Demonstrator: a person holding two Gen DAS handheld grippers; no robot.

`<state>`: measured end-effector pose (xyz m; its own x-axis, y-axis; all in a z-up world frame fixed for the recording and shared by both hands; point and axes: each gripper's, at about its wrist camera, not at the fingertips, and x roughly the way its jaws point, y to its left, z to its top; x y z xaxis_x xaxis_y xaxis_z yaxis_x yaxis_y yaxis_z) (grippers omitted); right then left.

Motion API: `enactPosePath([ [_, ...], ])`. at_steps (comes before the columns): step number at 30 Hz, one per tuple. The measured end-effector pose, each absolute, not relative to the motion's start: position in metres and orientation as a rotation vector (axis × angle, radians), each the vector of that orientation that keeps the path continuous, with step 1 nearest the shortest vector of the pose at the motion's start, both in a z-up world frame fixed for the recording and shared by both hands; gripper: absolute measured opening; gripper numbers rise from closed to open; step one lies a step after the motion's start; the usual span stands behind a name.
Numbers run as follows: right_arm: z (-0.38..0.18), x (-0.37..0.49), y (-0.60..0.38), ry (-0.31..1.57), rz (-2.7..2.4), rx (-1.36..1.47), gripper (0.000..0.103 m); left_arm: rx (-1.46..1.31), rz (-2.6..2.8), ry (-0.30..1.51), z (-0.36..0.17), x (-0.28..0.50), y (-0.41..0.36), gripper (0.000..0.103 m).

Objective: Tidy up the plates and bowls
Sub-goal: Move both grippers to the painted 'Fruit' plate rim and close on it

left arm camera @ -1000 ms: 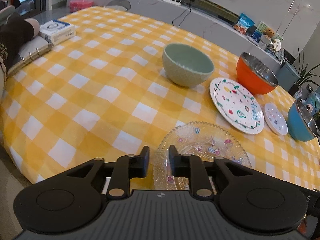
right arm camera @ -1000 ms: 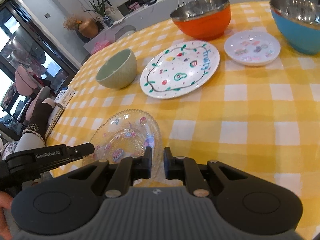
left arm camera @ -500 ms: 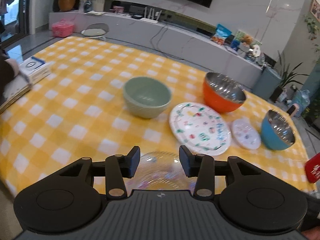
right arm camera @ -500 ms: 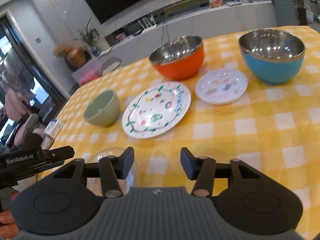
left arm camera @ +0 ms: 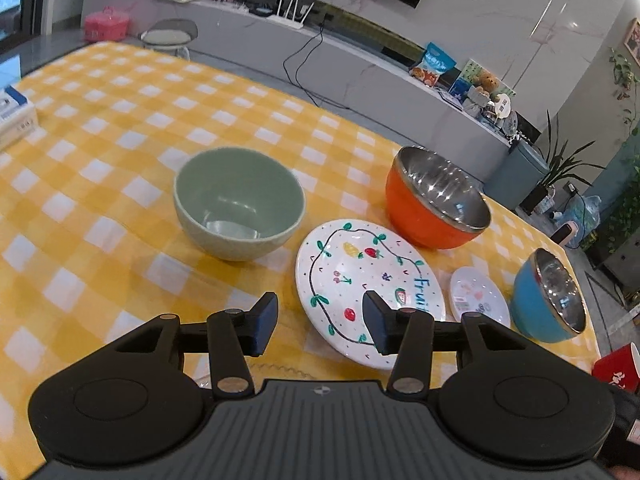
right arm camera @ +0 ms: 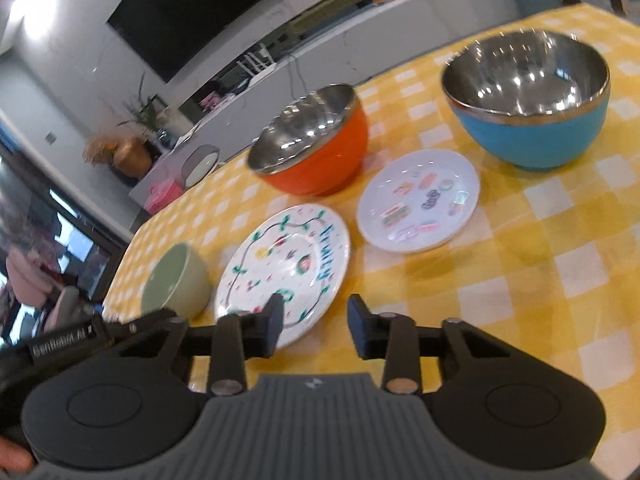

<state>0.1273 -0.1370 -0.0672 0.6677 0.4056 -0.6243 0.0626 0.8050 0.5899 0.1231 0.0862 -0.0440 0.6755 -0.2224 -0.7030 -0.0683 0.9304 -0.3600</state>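
A: What words can you read?
B: "Fruity" in blue on the big plate, between the green bowl and the orange bowl. The other tool reads, I think, "GenRobot.AI".
A: The tongs?
B: Left gripper has just opened wide, empty. Right gripper has just narrowed, empty. Only the left view shows a red cup.

The left gripper and right gripper no longer clamp the clear glass plate; its scalloped rim now lies below both. The left jaws have opened further and stand wide. The right jaws opened, then partly closed, with nothing between them.
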Motion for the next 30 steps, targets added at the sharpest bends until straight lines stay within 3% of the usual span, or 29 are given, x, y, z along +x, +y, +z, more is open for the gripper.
enactPosePath([
  [13, -0.093, 0.156, -0.147, 0.835, 0.201, 0.681, 0.027, -0.415, -0.096, 0.894, -0.075, 0.153, 0.090, 0.055],
  [23, -0.100, 0.166, -0.144, 0.820, 0.231, 0.684, 0.017, -0.436, -0.121, 0.875, -0.079, 0.162, 0.089, 0.054],
  [26, -0.101, 0.168, -0.142, 0.818, 0.239, 0.682, 0.014, -0.447, -0.116, 0.871, -0.080, 0.164, 0.089, 0.051],
  [30, -0.102, 0.168, -0.142, 0.816, 0.231, 0.682, 0.007, -0.451, -0.124, 0.873, -0.081, 0.166, 0.089, 0.036],
])
